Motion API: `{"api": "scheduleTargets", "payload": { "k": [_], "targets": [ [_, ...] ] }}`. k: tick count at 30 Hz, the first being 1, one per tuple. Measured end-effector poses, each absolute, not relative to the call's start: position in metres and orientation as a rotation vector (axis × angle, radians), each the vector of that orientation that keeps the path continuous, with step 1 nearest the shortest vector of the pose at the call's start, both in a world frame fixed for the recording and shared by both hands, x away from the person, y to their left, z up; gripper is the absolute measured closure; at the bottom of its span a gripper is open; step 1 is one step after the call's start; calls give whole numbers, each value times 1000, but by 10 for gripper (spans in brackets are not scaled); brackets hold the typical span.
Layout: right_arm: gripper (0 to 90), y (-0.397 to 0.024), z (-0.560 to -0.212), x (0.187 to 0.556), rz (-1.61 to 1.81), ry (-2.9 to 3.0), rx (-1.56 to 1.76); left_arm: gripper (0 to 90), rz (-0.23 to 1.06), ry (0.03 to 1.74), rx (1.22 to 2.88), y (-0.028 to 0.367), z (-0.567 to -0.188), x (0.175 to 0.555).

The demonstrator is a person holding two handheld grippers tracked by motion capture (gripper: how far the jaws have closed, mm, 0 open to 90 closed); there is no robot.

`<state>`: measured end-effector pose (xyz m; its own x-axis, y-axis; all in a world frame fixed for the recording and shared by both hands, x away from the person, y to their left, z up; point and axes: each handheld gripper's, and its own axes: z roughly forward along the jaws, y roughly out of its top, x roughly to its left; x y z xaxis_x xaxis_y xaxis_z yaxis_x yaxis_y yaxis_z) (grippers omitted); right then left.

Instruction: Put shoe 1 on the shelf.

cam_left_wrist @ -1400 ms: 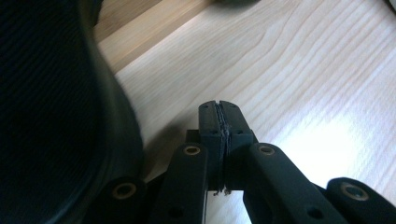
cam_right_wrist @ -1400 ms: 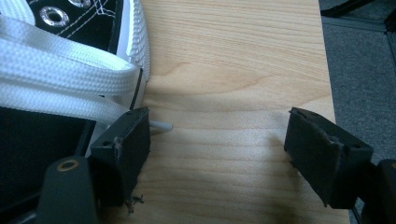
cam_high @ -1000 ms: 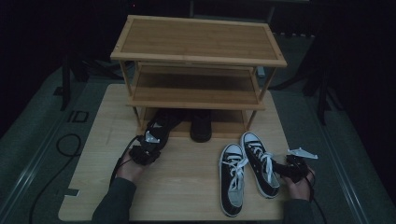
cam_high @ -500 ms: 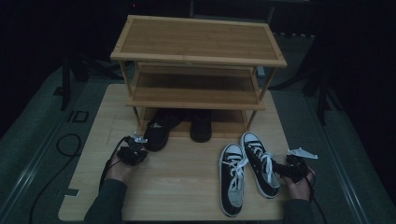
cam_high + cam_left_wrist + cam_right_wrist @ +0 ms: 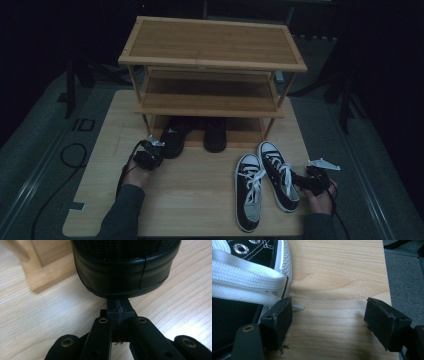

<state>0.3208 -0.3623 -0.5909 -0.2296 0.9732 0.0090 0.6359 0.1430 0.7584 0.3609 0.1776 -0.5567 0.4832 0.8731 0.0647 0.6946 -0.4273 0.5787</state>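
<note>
A pair of black shoes stands under the lowest shelf of the bamboo shoe rack (image 5: 212, 62): the left black shoe (image 5: 172, 137) and the right black shoe (image 5: 215, 135). My left gripper (image 5: 150, 154) is shut with nothing between its jaws. In the left gripper view its tip (image 5: 119, 312) sits right at the left black shoe's heel (image 5: 122, 272). A pair of black-and-white sneakers lies on the board, one sneaker (image 5: 248, 192) beside the other sneaker (image 5: 277, 172). My right gripper (image 5: 311, 180) stands open just right of that second sneaker. In the right gripper view the gripper (image 5: 329, 317) spans bare wood, its left jaw beside the white laces (image 5: 244, 282).
Everything sits on a light wooden board (image 5: 200, 200) on grey floor. The rack's leg (image 5: 47, 275) stands just left of the black shoe's heel. A black cable (image 5: 70, 155) curls left of the board. The board's right edge (image 5: 387, 277) lies close to my right gripper.
My left gripper drew back to the left from the black shoe, then came forward again to its heel. The right gripper and the sneakers have not moved.
</note>
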Motion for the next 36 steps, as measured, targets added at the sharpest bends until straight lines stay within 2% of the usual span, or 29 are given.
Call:
{"api": "scheduleTargets", "payload": {
  "k": [16,31,36],
  "targets": [
    [223,-362,-591,321,895,1931,1535,900,450,1190,2332,115,-557,382],
    [222,-362,-591,321,895,1931,1535,899,430,1153,2369,99,-555,389],
    [222,-362,-591,321,895,1931,1536,848,419,1143,2363,100,-555,387]
  ]
}}
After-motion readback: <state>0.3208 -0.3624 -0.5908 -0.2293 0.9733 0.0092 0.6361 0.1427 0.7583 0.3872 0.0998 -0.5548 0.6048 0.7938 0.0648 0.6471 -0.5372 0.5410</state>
